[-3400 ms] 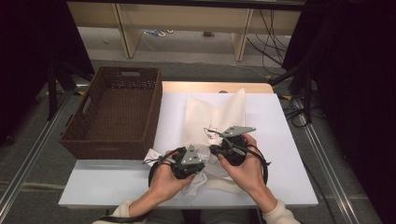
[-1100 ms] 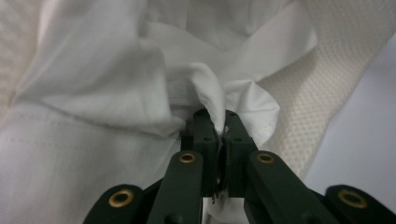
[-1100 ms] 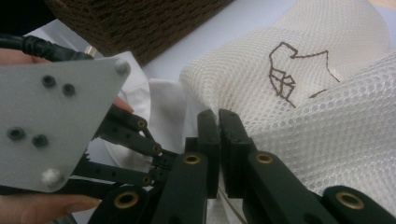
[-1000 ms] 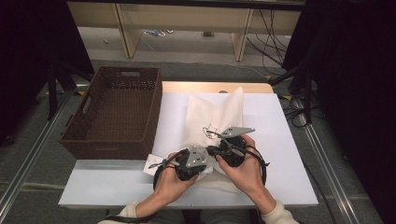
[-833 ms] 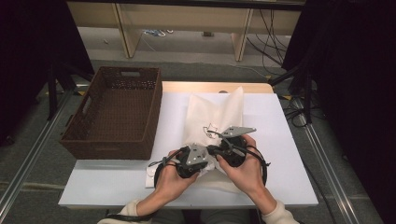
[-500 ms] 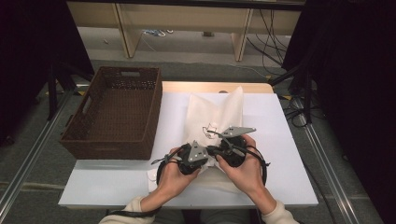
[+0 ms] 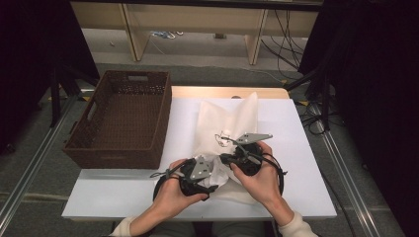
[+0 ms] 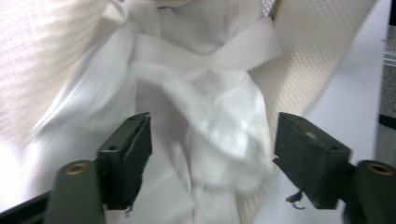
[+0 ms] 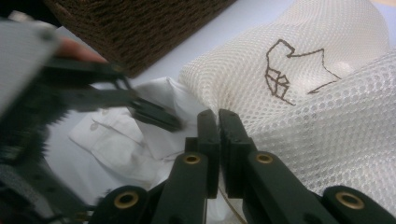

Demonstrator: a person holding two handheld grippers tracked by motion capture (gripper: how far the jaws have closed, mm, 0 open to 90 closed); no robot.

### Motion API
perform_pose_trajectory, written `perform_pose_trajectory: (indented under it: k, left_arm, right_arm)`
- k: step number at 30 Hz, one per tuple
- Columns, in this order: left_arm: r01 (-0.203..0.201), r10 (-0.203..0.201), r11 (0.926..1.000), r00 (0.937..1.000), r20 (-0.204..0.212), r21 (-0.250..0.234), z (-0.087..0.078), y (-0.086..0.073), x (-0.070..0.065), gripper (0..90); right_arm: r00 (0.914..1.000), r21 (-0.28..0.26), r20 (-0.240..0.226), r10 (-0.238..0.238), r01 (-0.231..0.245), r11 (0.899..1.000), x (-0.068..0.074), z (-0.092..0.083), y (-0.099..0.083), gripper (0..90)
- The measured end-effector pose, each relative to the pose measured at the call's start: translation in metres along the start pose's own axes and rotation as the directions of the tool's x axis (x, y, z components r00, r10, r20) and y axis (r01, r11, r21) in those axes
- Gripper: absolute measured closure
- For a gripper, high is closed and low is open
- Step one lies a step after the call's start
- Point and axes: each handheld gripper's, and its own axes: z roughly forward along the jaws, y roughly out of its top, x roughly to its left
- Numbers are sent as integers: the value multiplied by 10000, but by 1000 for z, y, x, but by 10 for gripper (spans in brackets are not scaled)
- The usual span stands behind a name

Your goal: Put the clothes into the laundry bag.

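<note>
1. We find a mesh bag (image 7: 228, 118) lying on the white table (image 7: 296, 148), with a brown basket (image 7: 123, 118) just beside it at the table's left edge.
2. A white shirt (image 7: 213, 170) sits at the near end of the bag, between the two grippers; in the left gripper view the shirt (image 8: 205, 107) lies crumpled against the bag (image 8: 317, 42).
3. The left gripper (image 7: 205, 180) has jaws standing wide apart. They have just been opening. The shirt lies between them, and neither pad presses on it.
4. The right gripper (image 7: 227, 159) has its jaws closed tight. In the right gripper view the gripper (image 9: 218, 119) meets the edge of the bag (image 9: 327, 107) at its tips; we cannot tell for certain whether mesh is pinched between them.
5. In the same view the left gripper (image 9: 154, 114) reaches over the shirt (image 9: 121, 140), beside the basket (image 9: 140, 23).
6. A dark line drawing (image 9: 289, 65) marks the bag.
</note>
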Motion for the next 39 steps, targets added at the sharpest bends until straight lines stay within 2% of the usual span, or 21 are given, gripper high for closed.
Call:
perform_pose_trajectory:
  k: [4, 5, 6, 7, 8, 11, 12, 13, 14, 17, 19, 22, 24, 26, 27, 29, 30, 33, 35, 36, 39]
  left_arm:
    - [180, -181, 9998, 9997, -184, -10, -17, -12, 0, 245]
    - [84, -79, 9998, 9995, -320, 172, -20, -16, 1, 240]
    - [94, -83, 9996, 9991, -405, 280, -22, -20, 2, 232]
    - [187, -175, 9995, 9988, -450, 265, -22, -22, 2, 224]
    - [213, -198, 9993, 9987, -464, 323, -22, -24, 3, 220]
    - [260, -219, 9980, 9973, -694, 580, -20, -27, 5, 202]
    - [232, -179, 9974, 9969, -769, 686, -20, -28, 6, 198]
    - [233, -167, 9966, 9964, -827, 785, -18, -28, 7, 193]
    - [244, -164, 9947, 9967, -796, 1003, -15, -30, 8, 184]
    - [459, -361, 9912, 9962, -798, 1244, -6, -36, 9, 202]
    - [361, -264, 9890, 9973, -687, 1437, -2, -38, 8, 267]
    - [155, -57, 9871, 9981, -617, 1594, 1, -39, 6, 401]
    - [57, 52, 9858, 9979, -649, 1676, 4, -40, 5, 439]
    - [59, 14, 9843, 9991, -417, 1762, 6, -40, 4, 512]
    - [14, 70, 9839, 9989, -463, 1786, 8, -41, 4, 526]
    - [25, 31, 9825, 9996, -296, 1864, 9, -40, 5, 581]
    - [78, -58, 9834, 9999, -115, 1810, 9, -40, 5, 623]
    - [213, -219, 9830, 9998, 11, 1824, 10, -39, 6, 720]
    - [478, -488, 9832, 9988, 15, 1762, 11, -39, 6, 759]
    - [582, -586, 9836, 9983, -29, 1705, 11, -38, 6, 787]
    - [869, -869, 9862, 9962, -62, 1410, 8, -34, 6, 851]
  right_arm:
    - [10000, 71, 21, 84, -84, 9999, 1, 0, 0, 888]
    - [10000, 51, -54, 2, -1, 10000, 1, 1, 0, 888]
    - [9995, 0, -69, -307, 307, 9995, -1, 2, 1, 889]
    - [10000, 83, 37, 19, -20, 10000, 1, 1, 0, 888]
    - [9999, -88, 100, 121, -120, 9999, 2, 2, 0, 888]
    - [10000, 127, -18, -64, 64, 9999, 1, 2, 0, 888]
    - [10000, -151, 46, -23, 24, 9999, 1, 4, -1, 888]
    - [10000, -85, 17, -90, 90, 9999, 0, 3, 0, 888]
    - [10000, 86, -5, -93, 93, 9999, 0, 1, 0, 888]
    - [9999, -14, 0, -102, 102, 9999, 0, 3, 0, 888]
    - [9999, -70, -15, 140, -140, 9999, 2, 5, -1, 888]
    - [9999, 195, -153, -34, 37, 9998, 0, 3, 0, 888]
    - [9999, 121, -117, 40, -38, 9999, 1, 4, 0, 888]
    - [10000, 182, -48, -17, 18, 9998, 1, 4, 0, 888]
    - [10000, 177, -24, 15, -15, 9998, 1, 4, -1, 887]
    - [10000, 160, -5, 49, -49, 9999, 1, 4, -1, 887]
    - [10000, 174, -7, 36, -36, 9998, 1, 4, -1, 887]
    - [10000, 148, 4, 28, -28, 9999, 1, 4, -1, 888]
    - [10000, 291, -7, 83, -83, 9995, 2, 4, -1, 888]
    - [9999, -6, 15, -168, 168, 9999, 0, 7, -1, 887]
    - [9999, 222, -103, -70, 72, 9997, 1, 6, -1, 887]
